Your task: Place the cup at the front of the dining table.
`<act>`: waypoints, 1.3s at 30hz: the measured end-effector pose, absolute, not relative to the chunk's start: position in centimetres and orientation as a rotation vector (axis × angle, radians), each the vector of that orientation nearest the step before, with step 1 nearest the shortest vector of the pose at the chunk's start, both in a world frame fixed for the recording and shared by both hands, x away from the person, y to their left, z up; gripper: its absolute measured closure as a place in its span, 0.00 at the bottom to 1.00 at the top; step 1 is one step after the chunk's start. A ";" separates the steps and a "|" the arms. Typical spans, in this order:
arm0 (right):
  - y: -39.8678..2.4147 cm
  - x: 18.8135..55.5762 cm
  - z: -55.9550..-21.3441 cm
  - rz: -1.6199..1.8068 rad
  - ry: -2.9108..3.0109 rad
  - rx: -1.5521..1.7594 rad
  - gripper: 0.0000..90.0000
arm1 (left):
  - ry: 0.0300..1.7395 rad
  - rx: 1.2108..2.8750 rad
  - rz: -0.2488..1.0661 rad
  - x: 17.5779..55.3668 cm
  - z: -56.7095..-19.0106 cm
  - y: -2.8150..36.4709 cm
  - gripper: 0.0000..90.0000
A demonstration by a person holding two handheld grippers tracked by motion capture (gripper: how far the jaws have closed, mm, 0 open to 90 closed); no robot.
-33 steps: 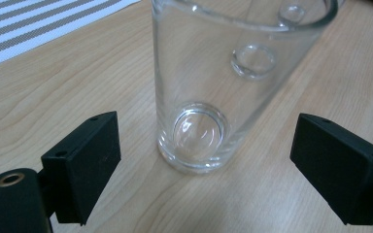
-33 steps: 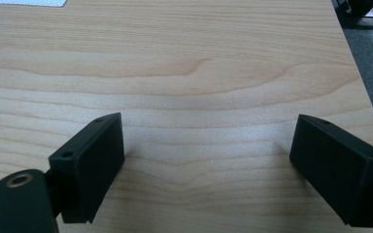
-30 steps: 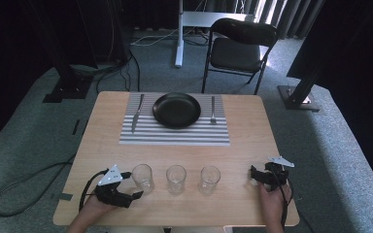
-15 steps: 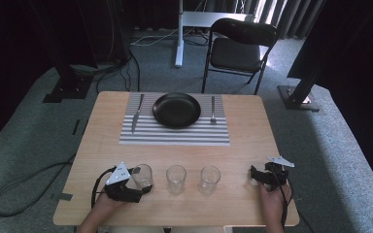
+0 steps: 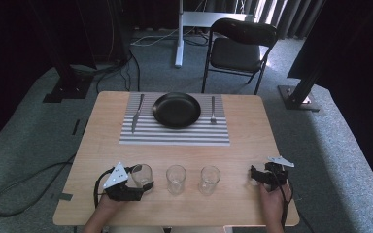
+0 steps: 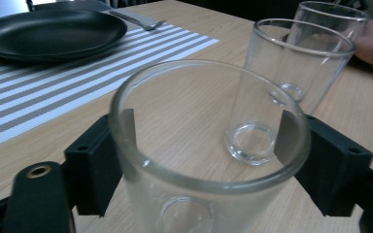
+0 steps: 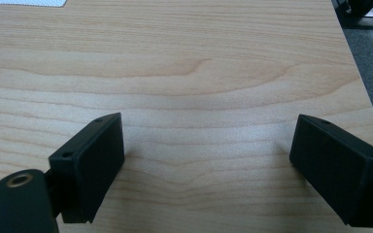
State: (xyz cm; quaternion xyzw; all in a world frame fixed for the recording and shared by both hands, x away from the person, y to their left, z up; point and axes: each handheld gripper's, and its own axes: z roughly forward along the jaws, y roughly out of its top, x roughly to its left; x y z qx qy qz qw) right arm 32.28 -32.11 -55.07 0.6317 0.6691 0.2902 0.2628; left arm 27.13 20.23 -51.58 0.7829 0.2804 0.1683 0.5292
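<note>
Three clear glasses stand in a row near the table's front edge: the left glass (image 5: 142, 174), the middle glass (image 5: 176, 178) and the right glass (image 5: 209, 179). My left gripper (image 5: 143, 182) is open, and its jaws stand on either side of the left glass (image 6: 199, 194) at about full width. Beyond it the middle glass (image 6: 281, 87) is close and upright. My right gripper (image 5: 254, 175) rests open on bare wood at the front right, with nothing between its jaws (image 7: 206, 155).
A black plate (image 5: 177, 109) sits on a striped placemat (image 5: 175, 135) at the table's far side, with a knife (image 5: 136, 113) to its left and a fork (image 5: 212, 109) to its right. A folding chair (image 5: 238, 48) stands behind the table.
My left gripper has slid right along the front edge, and its jaws now flank the left glass. The right gripper has stayed put.
</note>
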 end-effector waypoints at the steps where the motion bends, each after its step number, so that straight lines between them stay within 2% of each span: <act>1: -32.1 32.3 -55.1 0.785 1.810 1.708 0.13 | 0.668 1.865 0.411 27.1 -51.6 20.2 0.26; 10: -32.1 32.3 -55.1 0.785 1.810 1.709 0.13 | 0.682 1.815 0.460 26.8 -51.7 20.2 0.31; 39: -32.1 32.3 -55.1 0.785 1.810 1.708 0.13 | 0.770 1.899 0.518 27.1 -49.9 19.4 0.33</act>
